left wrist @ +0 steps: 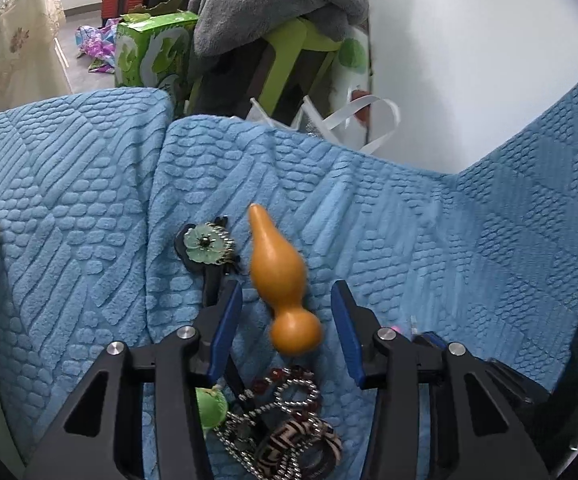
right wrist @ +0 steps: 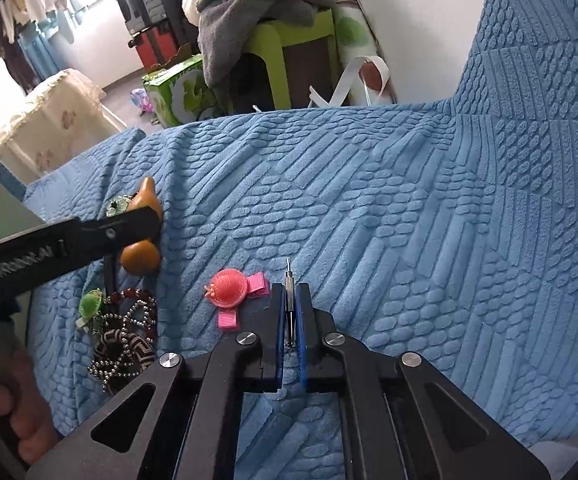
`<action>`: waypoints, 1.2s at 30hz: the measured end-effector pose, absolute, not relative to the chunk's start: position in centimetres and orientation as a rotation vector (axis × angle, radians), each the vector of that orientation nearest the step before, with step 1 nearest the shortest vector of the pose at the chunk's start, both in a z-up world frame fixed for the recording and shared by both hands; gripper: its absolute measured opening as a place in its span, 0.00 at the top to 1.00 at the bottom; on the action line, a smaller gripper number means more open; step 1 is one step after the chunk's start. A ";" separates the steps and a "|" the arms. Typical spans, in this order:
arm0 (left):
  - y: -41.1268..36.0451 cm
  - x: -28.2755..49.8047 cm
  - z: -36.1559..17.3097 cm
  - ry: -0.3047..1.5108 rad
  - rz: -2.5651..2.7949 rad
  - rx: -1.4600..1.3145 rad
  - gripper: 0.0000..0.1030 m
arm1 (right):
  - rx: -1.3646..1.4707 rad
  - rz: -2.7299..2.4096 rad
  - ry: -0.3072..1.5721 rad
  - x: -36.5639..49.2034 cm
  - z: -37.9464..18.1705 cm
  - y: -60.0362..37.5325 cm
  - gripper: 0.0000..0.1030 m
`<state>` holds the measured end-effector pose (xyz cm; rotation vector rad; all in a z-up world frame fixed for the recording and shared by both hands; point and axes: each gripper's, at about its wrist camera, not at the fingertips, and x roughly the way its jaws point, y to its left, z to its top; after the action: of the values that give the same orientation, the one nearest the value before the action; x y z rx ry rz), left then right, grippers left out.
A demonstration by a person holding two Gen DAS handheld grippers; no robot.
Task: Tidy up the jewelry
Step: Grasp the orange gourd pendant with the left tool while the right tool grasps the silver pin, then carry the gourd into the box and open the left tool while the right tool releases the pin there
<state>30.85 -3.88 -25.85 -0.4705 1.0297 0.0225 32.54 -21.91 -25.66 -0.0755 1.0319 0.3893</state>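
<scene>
The left gripper (left wrist: 287, 316) has its fingers spread wide around the orange gourd (left wrist: 279, 280), touching nothing. The gourd lies on the blue blanket (left wrist: 409, 220), narrow tip pointing away. The right gripper (right wrist: 288, 308) pinches a thin metal pin (right wrist: 287, 280), its long axis pointing forward. A pink hat clip (right wrist: 231, 290) sits just left; tangled bead chains (right wrist: 129, 336) lie near the gourd.

One orange gourd (left wrist: 279, 276), one green flower clip (left wrist: 205, 244), one pink hat clip (right wrist: 231, 290), one thin metal pin (right wrist: 288, 300), one tangled chain-and-bead heap (left wrist: 285, 420), two grippers
</scene>
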 end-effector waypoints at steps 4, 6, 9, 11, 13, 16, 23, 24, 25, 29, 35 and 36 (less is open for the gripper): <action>-3.5 31.4 -26.1 1.015 0.034 -0.486 0.57 | -0.063 0.393 1.033 32.6 -25.6 -22.1 0.97; -3.6 31.7 -26.1 1.016 0.030 -0.476 0.64 | -0.062 0.394 1.033 32.6 -25.6 -22.1 0.97; -3.8 32.0 -26.2 1.027 0.016 -0.460 0.70 | -0.063 0.401 1.031 32.7 -25.5 -22.2 0.97; -3.5 31.7 -26.0 1.028 -0.012 -0.493 0.70 | -0.070 0.403 1.031 32.7 -25.6 -22.1 0.97; -3.5 31.3 -25.6 1.025 -0.009 -0.485 0.70 | -0.078 0.401 1.037 32.6 -25.7 -22.0 0.97; -3.6 30.5 -25.4 1.042 -0.026 -0.461 0.70 | -0.088 0.406 1.034 32.4 -25.7 -21.6 0.97; -3.2 27.4 -23.5 1.020 -0.057 -0.467 0.70 | -0.080 0.423 1.032 31.7 -25.1 -21.7 0.97; -3.1 27.1 -23.3 1.021 -0.059 -0.464 0.70 | -0.074 0.428 1.034 31.6 -24.9 -21.8 0.97; -3.0 26.6 -23.0 1.020 -0.062 -0.458 0.70 | -0.068 0.437 1.033 31.3 -24.7 -21.8 0.97; -2.5 24.5 -22.1 1.033 -0.079 -0.450 0.70 | -0.025 0.481 1.074 29.9 -24.8 -21.6 0.97; -1.8 22.5 -19.7 1.023 -0.083 -0.404 0.70 | -0.055 0.510 1.044 28.1 -22.9 -20.7 0.97; -1.4 22.3 -19.2 1.026 -0.078 -0.411 0.70 | -0.056 0.512 1.037 27.9 -22.5 -20.5 0.97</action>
<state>22.25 -1.39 -19.16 -0.4109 1.0264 -0.0782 27.87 -20.50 -22.47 -0.0559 1.0370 0.5120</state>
